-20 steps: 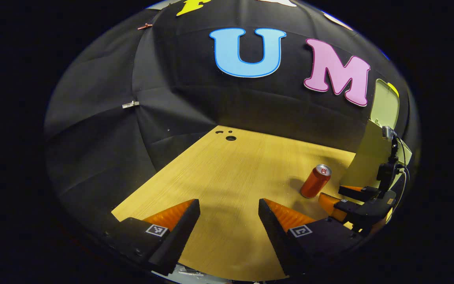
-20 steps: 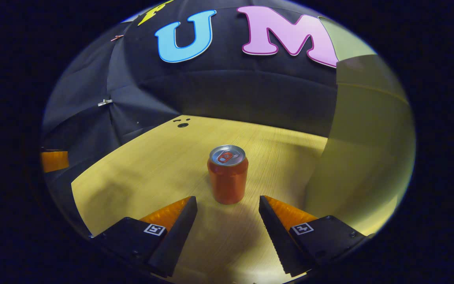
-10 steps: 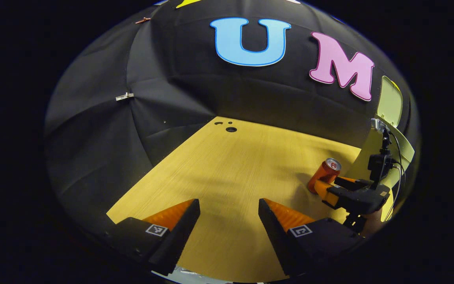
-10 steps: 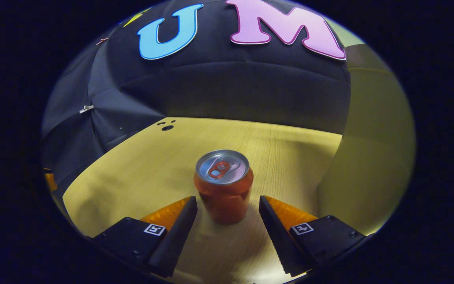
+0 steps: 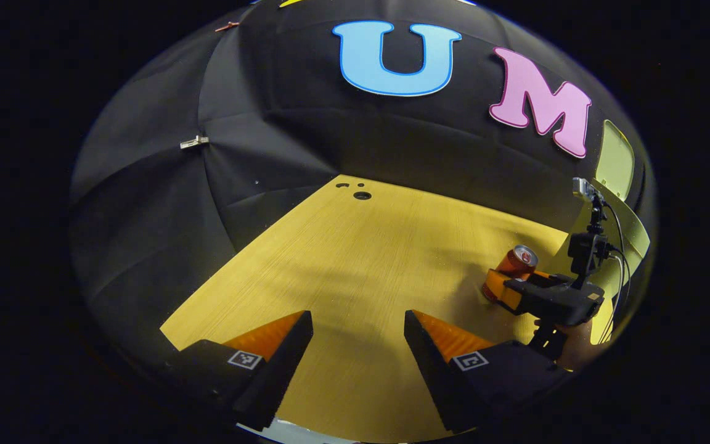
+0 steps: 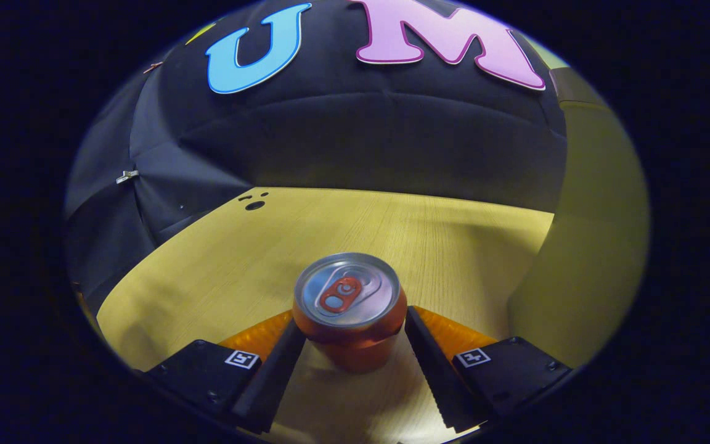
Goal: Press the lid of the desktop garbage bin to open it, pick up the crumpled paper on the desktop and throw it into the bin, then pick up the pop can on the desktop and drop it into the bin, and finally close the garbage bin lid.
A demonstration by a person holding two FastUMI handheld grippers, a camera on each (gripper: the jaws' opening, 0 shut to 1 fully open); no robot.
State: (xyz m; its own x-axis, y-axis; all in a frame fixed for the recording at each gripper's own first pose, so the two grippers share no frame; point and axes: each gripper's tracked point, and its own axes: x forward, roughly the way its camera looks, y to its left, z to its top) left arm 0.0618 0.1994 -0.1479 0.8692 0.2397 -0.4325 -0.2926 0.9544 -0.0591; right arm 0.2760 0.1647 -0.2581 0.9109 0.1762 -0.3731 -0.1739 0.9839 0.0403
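1. In the right gripper view the pop can (image 6: 350, 308) stands upright on the tabletop (image 6: 429, 228), between the two fingers of the right tongs (image 6: 355, 345). The bottom of the can is partly hidden behind the fingers. The fingers are wide apart and sit just beside the can. I cannot tell if they touch it.
2. In the left gripper view the right tongs (image 5: 506, 290) sit far off at the right edge, and they hide most of the pop can (image 5: 518, 259). Only its top and a bit of its red side peek out. A hand (image 5: 571, 345) holds those tongs, but it is cut off at the edge.
3. The left tongs (image 5: 358, 345) are wide apart with nothing between them. They hang over bare tabletop (image 5: 355, 271), well away from the can.
4. The tabletop is light yellow wood with a round hole (image 5: 362, 195) near the back. Black cloth makes the wall (image 5: 219, 185) behind it, with a small clip (image 5: 194, 142) on it.
5. The garbage bin (image 6: 583, 246) is pale yellow-green and stands at the right, near the can. It is cut off at the edge. In the left gripper view its lid (image 5: 615, 161) stands up, open. The inside of the bin is hidden.
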